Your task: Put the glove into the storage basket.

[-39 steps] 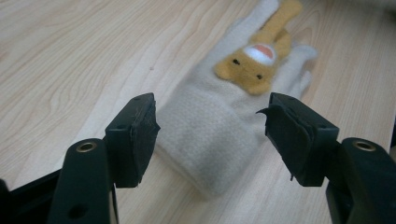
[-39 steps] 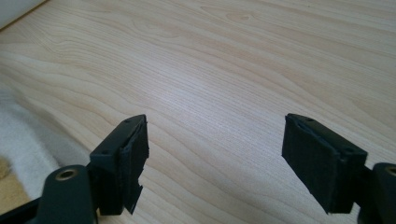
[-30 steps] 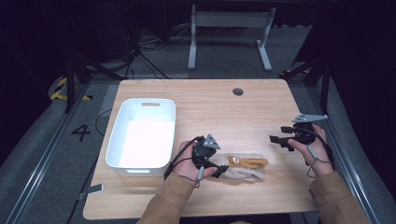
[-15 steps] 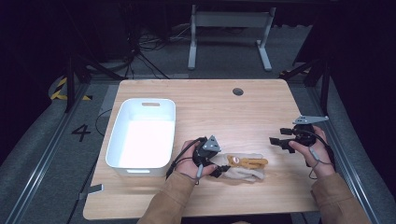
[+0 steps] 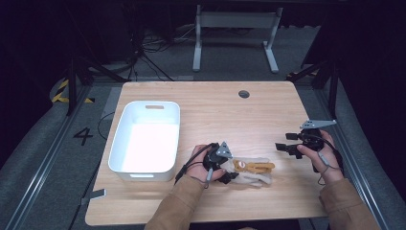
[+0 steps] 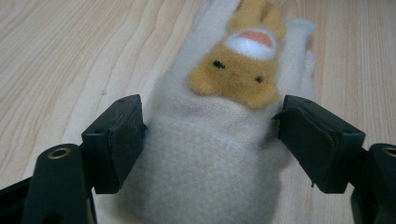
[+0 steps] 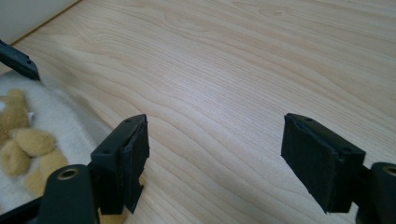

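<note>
Your left claw [image 6: 210, 154] stands wide open, jaws straddling the cuff of the glove [image 6: 219, 140] without pinching it, so a squeeze would catch the cuff from both sides. The glove lies flat on the table [image 5: 215, 110] at about 6 o'clock, bear patch up, just right of the white bin [image 5: 146, 139], probably where it is bound. At 3 o'clock your right claw [image 7: 215, 158] waits open and empty over bare wood, well clear.
</note>
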The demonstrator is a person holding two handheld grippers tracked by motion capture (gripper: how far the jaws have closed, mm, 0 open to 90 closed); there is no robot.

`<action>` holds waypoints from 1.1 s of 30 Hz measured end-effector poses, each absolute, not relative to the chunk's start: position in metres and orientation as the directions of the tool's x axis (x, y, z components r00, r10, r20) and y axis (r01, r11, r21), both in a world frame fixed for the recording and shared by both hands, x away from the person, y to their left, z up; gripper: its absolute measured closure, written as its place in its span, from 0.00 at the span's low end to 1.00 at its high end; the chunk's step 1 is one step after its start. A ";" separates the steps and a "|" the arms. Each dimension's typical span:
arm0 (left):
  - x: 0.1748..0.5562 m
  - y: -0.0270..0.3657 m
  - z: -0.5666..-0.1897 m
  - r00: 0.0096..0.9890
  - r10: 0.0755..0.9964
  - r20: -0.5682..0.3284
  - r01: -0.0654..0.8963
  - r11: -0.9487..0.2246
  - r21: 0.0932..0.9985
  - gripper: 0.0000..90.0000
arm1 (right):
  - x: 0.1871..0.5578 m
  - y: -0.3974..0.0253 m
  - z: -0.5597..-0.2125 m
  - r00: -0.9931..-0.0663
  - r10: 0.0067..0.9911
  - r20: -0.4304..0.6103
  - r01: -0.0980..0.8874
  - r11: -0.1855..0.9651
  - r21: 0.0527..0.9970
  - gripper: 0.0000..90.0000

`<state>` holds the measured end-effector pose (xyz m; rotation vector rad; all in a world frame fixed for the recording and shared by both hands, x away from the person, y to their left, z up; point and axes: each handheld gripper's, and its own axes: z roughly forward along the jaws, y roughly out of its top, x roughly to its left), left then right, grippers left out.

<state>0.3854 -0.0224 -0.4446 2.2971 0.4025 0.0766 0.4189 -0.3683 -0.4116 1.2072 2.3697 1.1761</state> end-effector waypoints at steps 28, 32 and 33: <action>0.379 -0.035 -0.469 0.959 0.272 -0.081 0.250 -0.676 0.694 0.17 | 0.419 -0.363 -0.415 -0.661 0.732 0.167 0.568 0.342 0.749 0.27; 0.378 -0.036 -0.470 0.964 0.261 -0.055 0.223 -0.679 0.699 0.16 | 0.419 -0.363 -0.416 -0.663 0.730 0.167 0.568 0.346 0.746 0.27; 0.378 -0.037 -0.471 0.965 0.257 -0.048 0.215 -0.678 0.703 0.16 | 0.419 -0.363 -0.417 -0.664 0.729 0.168 0.568 0.345 0.747 0.27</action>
